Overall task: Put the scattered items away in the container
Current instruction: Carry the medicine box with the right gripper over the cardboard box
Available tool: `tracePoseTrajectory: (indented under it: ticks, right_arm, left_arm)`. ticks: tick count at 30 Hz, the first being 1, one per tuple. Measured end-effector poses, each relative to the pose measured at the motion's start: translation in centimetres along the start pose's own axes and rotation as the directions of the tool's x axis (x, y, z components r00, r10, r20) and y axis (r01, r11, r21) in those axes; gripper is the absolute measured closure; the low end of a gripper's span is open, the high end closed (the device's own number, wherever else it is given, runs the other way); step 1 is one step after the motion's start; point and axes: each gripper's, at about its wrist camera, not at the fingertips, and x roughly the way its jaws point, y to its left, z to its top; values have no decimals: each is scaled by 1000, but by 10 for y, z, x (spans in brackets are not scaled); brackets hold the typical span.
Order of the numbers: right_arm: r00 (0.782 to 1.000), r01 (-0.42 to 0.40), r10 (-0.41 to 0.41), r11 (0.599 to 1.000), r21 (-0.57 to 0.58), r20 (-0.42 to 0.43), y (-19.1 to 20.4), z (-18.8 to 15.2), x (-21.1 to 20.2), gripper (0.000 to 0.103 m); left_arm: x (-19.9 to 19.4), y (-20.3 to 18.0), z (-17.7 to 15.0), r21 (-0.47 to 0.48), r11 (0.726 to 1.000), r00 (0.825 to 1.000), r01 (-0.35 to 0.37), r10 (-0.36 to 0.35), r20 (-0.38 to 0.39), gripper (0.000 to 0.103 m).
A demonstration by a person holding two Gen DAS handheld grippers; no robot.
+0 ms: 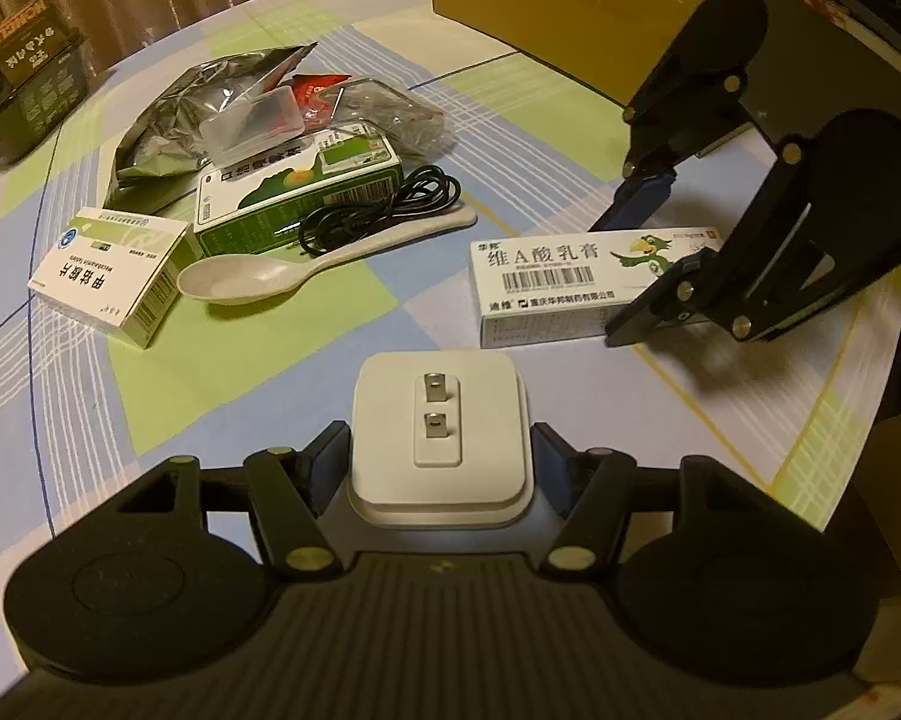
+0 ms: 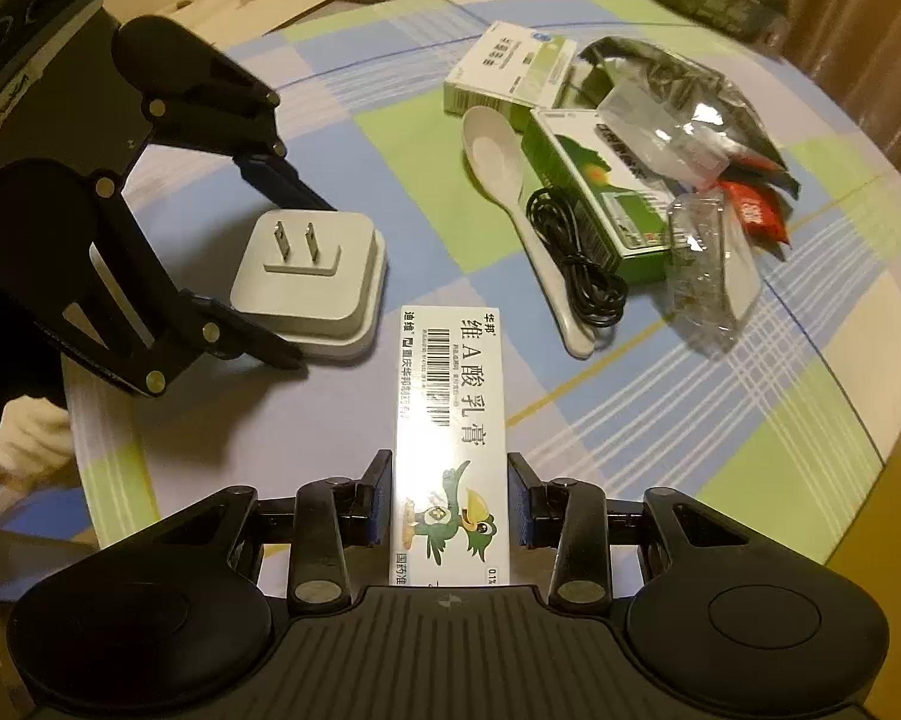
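Note:
My left gripper (image 1: 438, 468) straddles a white plug adapter (image 1: 438, 438), prongs up, on the checked tablecloth; the pads stand at its sides with small gaps. It also shows in the right wrist view (image 2: 309, 276). My right gripper (image 2: 447, 501) straddles the parrot end of a long white ointment box (image 2: 444, 420), pads just off its sides; the box also shows in the left wrist view (image 1: 570, 282). A brown cardboard box (image 1: 570, 0) stands at the table's far edge.
A pile lies mid-table: a white spoon (image 1: 252, 279), a black cable (image 1: 384, 210), a green carton (image 1: 294, 192), a small white-green medicine box (image 1: 108, 276), a clear case (image 1: 252, 120), a foil bag (image 1: 180, 120) and red sachets (image 2: 756, 204). Dark tins (image 1: 24, 90) stand far left.

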Motion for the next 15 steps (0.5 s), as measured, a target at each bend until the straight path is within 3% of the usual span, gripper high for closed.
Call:
tracePoseTrajectory:
  ticks: [9, 15]
  right_arm:
    - [988, 72, -95, 981, 181, 118, -5, -16, -54, 68]
    - [954, 136, -213, 933, 333, 209, -17, -23, -117, 68]
  left_arm:
    - [-28, -9, 3, -17, 1000, 999, -12, 13, 40, 43]
    - [-55, -24, 24, 14, 1000, 996, -28, 27, 90, 43]
